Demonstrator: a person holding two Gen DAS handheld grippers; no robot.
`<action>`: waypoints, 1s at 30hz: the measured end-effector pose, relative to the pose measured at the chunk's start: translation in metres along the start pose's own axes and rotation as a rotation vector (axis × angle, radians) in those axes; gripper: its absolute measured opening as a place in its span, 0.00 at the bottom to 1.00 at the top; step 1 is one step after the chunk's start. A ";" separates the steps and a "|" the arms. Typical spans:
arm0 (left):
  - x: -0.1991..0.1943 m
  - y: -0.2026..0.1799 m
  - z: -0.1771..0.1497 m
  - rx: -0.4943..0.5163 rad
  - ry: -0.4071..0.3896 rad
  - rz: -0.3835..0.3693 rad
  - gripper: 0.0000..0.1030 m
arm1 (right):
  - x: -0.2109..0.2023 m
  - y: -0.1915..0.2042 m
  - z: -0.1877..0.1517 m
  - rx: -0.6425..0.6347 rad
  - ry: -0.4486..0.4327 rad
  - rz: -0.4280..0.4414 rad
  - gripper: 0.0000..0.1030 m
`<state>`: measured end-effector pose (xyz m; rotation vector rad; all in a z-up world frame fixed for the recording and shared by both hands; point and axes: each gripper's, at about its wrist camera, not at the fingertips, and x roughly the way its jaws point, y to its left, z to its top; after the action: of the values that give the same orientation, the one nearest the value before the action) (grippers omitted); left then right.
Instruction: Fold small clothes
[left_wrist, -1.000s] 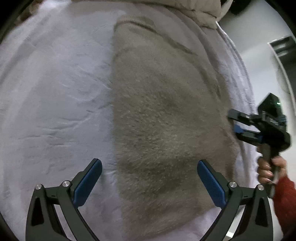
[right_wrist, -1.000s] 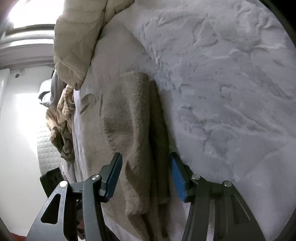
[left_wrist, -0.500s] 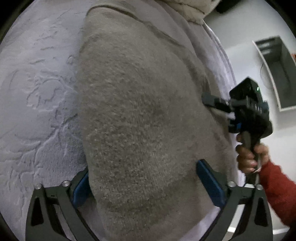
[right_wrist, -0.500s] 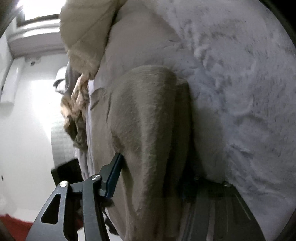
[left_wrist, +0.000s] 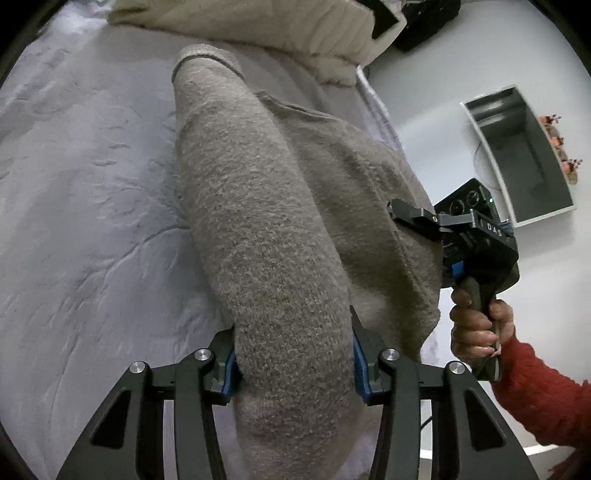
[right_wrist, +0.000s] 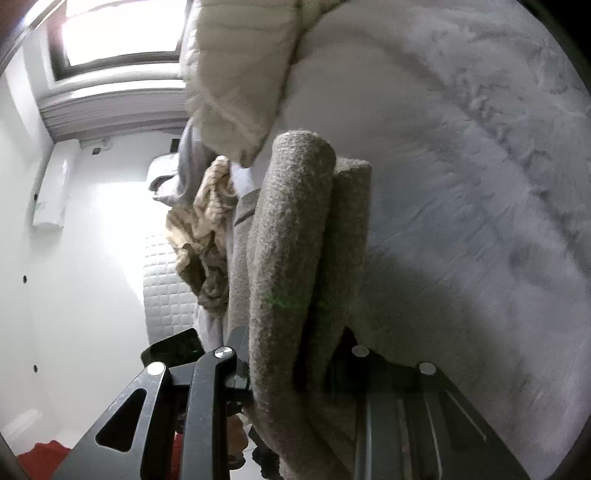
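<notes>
Nearest the left wrist camera, the left gripper (left_wrist: 293, 360) has its blue-padded fingers closed against both sides of a thick fold of the grey-brown knitted garment (left_wrist: 266, 229), which rises between them and runs away over the pale bedspread (left_wrist: 74, 192). To the right, the right gripper (left_wrist: 400, 214) grips the garment's far edge, held by a hand (left_wrist: 480, 321) in a red sleeve (left_wrist: 543, 391). From the right wrist camera, the right gripper (right_wrist: 291, 373) has its jaws drawn in on a doubled layer of the garment (right_wrist: 291, 258), though the right-hand finger is dark and partly hidden. The garment lies on the bed near its edge, partly lifted. Beyond it sit a cream quilted duvet (left_wrist: 295, 33) and a crumpled beige cloth (right_wrist: 203, 221).
</notes>
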<state>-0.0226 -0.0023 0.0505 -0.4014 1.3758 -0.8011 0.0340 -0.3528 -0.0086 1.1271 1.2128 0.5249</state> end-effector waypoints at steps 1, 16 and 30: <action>-0.011 -0.001 -0.005 0.002 -0.007 -0.004 0.47 | 0.000 0.006 -0.005 -0.006 0.002 0.004 0.28; -0.077 0.035 -0.109 -0.037 0.003 0.209 0.48 | 0.078 0.022 -0.097 -0.003 0.124 -0.032 0.29; -0.096 0.047 -0.104 -0.093 -0.094 0.518 0.74 | 0.065 0.022 -0.107 -0.012 0.114 -0.421 0.50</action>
<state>-0.1097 0.1177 0.0680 -0.1373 1.3497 -0.2896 -0.0381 -0.2484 -0.0128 0.8070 1.4956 0.2758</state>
